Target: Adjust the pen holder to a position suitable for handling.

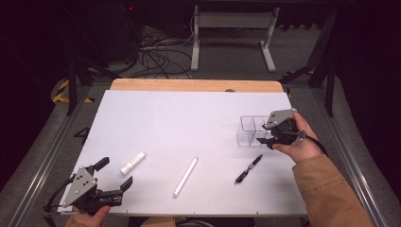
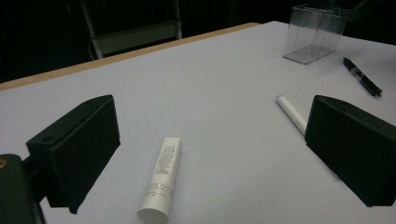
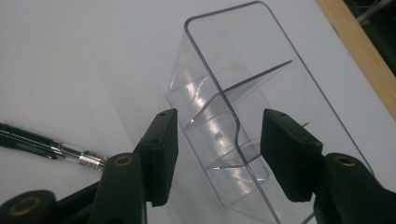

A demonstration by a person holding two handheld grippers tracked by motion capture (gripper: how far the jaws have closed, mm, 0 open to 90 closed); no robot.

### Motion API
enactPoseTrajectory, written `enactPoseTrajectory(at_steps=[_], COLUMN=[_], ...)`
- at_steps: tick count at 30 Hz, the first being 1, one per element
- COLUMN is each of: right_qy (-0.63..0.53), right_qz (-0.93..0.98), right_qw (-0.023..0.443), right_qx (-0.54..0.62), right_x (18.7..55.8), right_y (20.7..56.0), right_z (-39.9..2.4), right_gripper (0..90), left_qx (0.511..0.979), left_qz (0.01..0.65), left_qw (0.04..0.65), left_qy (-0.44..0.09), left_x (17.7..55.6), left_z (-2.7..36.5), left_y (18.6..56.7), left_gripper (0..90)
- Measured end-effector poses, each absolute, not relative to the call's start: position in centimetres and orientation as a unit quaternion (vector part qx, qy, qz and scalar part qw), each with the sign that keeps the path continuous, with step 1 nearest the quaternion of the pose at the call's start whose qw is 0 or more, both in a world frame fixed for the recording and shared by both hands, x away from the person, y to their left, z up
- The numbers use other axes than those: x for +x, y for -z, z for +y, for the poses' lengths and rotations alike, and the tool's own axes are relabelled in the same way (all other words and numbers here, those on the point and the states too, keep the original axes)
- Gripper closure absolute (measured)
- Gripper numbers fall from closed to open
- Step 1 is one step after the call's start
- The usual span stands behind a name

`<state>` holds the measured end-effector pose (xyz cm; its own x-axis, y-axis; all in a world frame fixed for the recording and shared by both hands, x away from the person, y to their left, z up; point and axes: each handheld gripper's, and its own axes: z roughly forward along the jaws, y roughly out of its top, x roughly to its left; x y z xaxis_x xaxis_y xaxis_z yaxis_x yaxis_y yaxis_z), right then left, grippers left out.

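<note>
Right gripper (image 3: 215, 154) straddling near wall of clear organizer box (image 3: 243, 93), jaws apart, pads not yet pressing. Likely light, rigid, slick, brittle plastic; best pinched on wall beside divider, gently. Pen (image 3: 42, 144) just left of jaws. Left gripper (image 2: 210, 154) wide open, white tube (image 2: 161, 179) between jaws, untouched.

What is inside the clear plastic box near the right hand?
The clear box looks empty: through its walls I see bare compartments and a divider. The corner beyond the right hand-held gripper is cut off.
</note>
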<state>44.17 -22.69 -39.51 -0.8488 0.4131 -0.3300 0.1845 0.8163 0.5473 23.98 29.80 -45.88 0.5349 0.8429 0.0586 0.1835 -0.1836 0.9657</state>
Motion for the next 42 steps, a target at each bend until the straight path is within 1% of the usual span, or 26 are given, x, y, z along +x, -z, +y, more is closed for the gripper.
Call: enactPoseTrajectory(at_steps=[5,13,22,25,26,35,36,39,42], right_qy=[-0.241,-0.217,-0.192,-0.190,-0.183,-0.172,-0.171,-0.165,-0.165], right_qz=[0.932,0.946,0.957,0.958,0.960,0.966,0.968,0.971,0.969], right_qw=[0.217,0.195,0.173,0.172,0.169,0.169,0.163,0.156,0.171], right_qx=[0.159,0.145,0.133,0.127,0.124,0.096,0.086,0.076,0.062], right_x=[45.0,46.0,46.9,47.1,47.2,47.2,47.1,47.0,46.9], right_y=[40.0,40.8,41.9,42.2,42.3,42.3,42.1,41.8,41.2], right_z=[-22.5,-21.9,-20.9,-20.8,-20.7,-20.5,-20.5,-20.2,-19.6], right_gripper=[51.3,60.8,65.7,66.3,68.4,72.9,78.5,86.8,87.9], left_qx=[0.702,0.703,0.704,0.704,0.704,0.704,0.704,0.704,0.705], left_qz=[0.366,0.365,0.365,0.365,0.365,0.366,0.366,0.367,0.368], left_qw=[0.524,0.522,0.522,0.522,0.522,0.521,0.521,0.522,0.520], left_qy=[-0.314,-0.315,-0.314,-0.314,-0.314,-0.314,-0.313,-0.312,-0.310], left_x=[24.0,24.0,24.1,24.1,24.1,24.1,24.1,24.1,24.1], left_z=[29.8,29.8,29.8,29.8,29.8,29.8,29.7,29.7,29.7], left_y=[45.9,45.9,46.0,46.0,46.0,46.0,46.0,46.0,46.1], left_gripper=[4.0,4.0,4.1,4.1,4.1,4.1,4.1,4.1,4.2])
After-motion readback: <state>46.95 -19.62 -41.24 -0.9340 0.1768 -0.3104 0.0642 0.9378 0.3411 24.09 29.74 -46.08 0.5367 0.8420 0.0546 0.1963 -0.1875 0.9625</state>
